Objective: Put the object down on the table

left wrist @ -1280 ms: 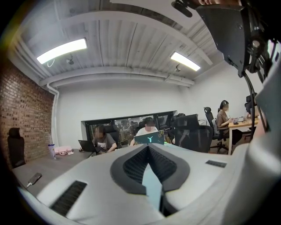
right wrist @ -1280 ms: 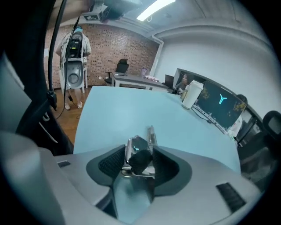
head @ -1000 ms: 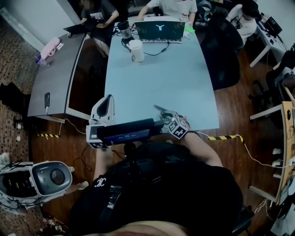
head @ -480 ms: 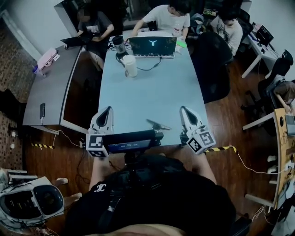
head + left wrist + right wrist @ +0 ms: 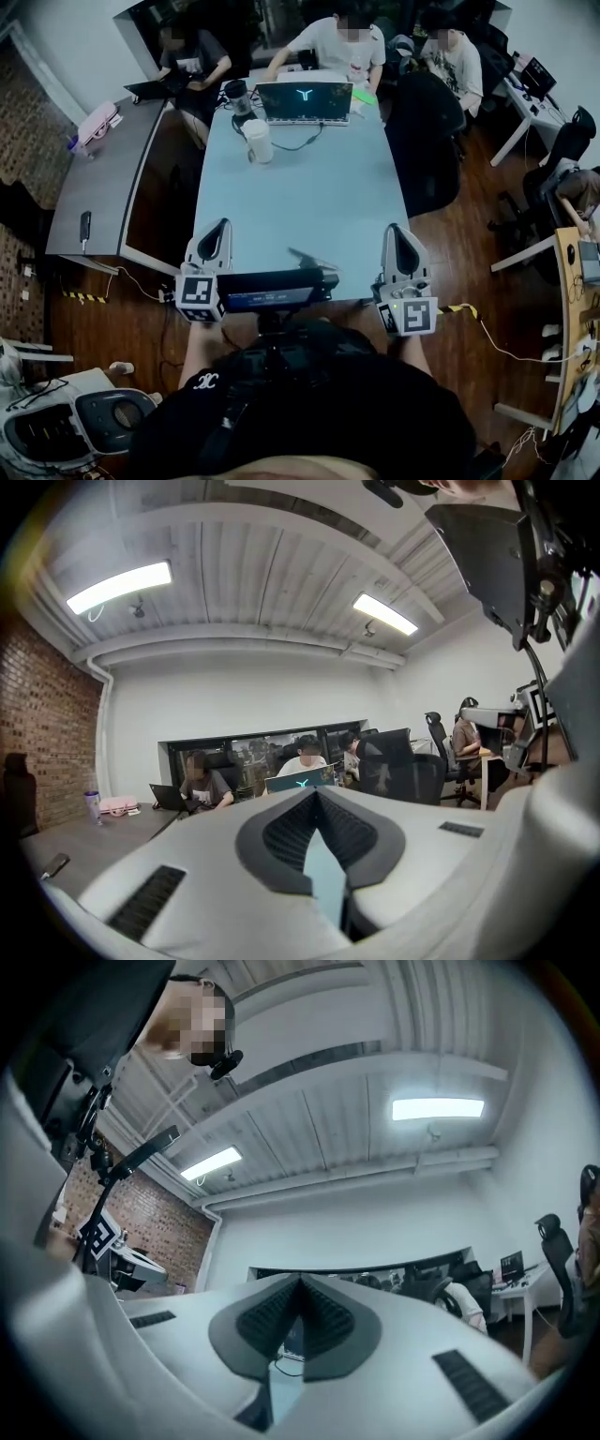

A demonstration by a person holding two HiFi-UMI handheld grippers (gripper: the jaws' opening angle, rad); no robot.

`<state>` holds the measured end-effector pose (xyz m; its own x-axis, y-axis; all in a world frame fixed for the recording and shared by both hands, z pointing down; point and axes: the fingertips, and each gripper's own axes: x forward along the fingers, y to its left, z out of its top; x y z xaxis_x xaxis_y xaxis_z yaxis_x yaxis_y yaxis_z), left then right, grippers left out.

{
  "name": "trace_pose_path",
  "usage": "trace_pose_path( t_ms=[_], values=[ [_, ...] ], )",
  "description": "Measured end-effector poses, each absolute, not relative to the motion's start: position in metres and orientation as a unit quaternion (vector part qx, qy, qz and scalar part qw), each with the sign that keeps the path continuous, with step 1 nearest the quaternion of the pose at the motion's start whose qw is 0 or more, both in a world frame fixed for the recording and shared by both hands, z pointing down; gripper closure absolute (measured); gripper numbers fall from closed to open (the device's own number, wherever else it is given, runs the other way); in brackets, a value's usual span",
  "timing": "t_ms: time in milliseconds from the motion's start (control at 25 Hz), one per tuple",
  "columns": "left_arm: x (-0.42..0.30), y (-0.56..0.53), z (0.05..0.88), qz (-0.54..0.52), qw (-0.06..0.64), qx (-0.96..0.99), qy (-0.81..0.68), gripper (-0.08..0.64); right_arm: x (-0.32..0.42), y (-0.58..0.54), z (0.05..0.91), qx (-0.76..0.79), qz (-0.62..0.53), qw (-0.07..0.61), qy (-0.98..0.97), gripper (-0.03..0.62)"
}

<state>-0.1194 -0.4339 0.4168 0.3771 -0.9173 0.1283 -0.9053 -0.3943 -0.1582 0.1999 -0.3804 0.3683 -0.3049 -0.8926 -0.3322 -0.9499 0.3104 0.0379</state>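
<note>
On table (image 5: 300,202) — one object (image 5: 302,258), one laptop (image 5: 304,101), one cup (image 5: 256,142)

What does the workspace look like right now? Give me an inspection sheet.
Surface: table, pale blue, mostly bare.
Job's things: dark object lies near the front edge, apart from both grippers.
Clutter: laptop, cup, dark jar at the far end.
Grippers: left gripper shut, empty; right gripper shut, empty.
Cables: cable by the laptop.
Surroundings: seated people, chair, grey desk.
</note>
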Motion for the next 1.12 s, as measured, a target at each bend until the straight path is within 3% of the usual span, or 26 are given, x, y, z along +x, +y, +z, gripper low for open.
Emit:
trace_pose_path(
  t_ms=[280, 520, 680, 920, 1120],
  values=[
    [-0.091, -0.418, 0.422, -0.098, 0.033, -0.829, 0.550, 0.555, 0.223, -0.370, 0.387, -0.566, 0.099, 0.108, 0.811, 0.617],
    [-0.090, -0.399, 0.415, -0.091, 0.096, -0.835, 0.534, 0.555, 0.237, -0.345, 0.379, -0.588, 0.112, 0.130, 0.791, 0.617],
    [-0.099, -0.359, 0.411, -0.092, 0.068, -0.832, 0.543, 0.555, 0.228, -0.312, 0.388, -0.590, 0.112, 0.117, 0.791, 0.615],
    [-0.137, -0.273, 0.407, -0.085, 0.056, -0.828, 0.552, 0.555, 0.190, -0.238, 0.400, -0.588, 0.080, 0.119, 0.796, 0.615],
    [-0.194, -0.178, 0.440, -0.096, 0.034, -0.828, 0.551, 0.555, 0.158, -0.149, 0.409, -0.598, 0.012, 0.169, 0.784, 0.615]
  ],
)
